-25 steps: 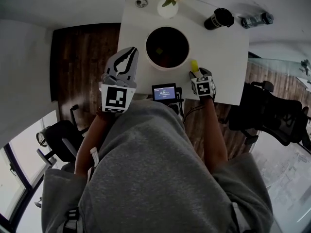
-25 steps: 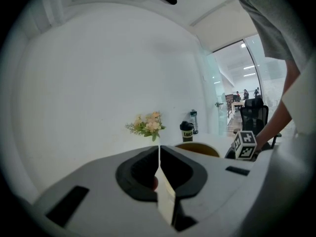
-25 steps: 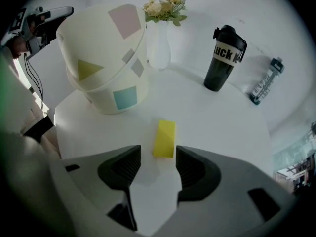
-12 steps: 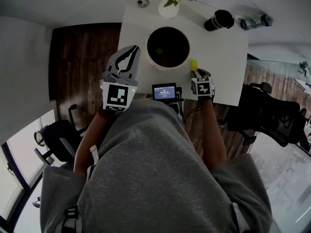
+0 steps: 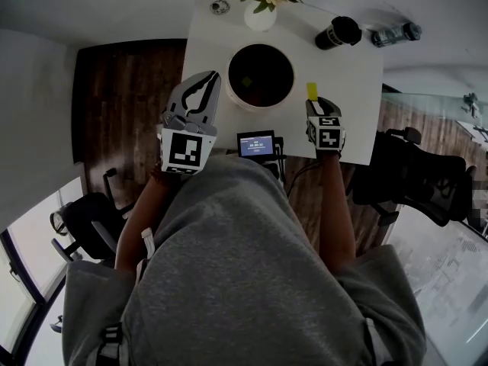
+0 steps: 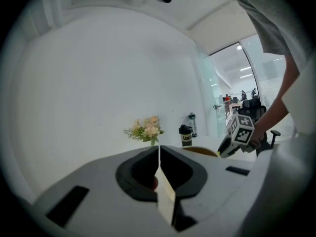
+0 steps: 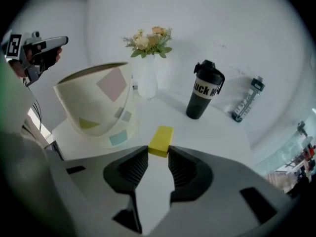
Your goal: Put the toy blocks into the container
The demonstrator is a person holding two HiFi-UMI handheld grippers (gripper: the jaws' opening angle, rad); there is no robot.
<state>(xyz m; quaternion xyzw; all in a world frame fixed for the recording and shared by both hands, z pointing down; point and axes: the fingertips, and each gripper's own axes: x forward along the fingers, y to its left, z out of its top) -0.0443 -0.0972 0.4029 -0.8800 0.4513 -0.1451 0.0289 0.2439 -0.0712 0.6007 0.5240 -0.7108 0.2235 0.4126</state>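
The right gripper (image 7: pixel 158 155) is clamped by its tips on the near end of the yellow block (image 7: pixel 161 138). The block sticks out ahead of the jaws over the worktop (image 7: pixel 207 132), near the bowl (image 7: pixel 96 105) and to its right, while the left gripper (image 6: pixel 159 152) hangs at the bowl's left with its 2 jaws together. The block looks small, light and rigid with smooth flat faces, so a pinch across 2 opposite sides should hold, though a grip this near the end could let it pivot; nearer the middle seems safer.
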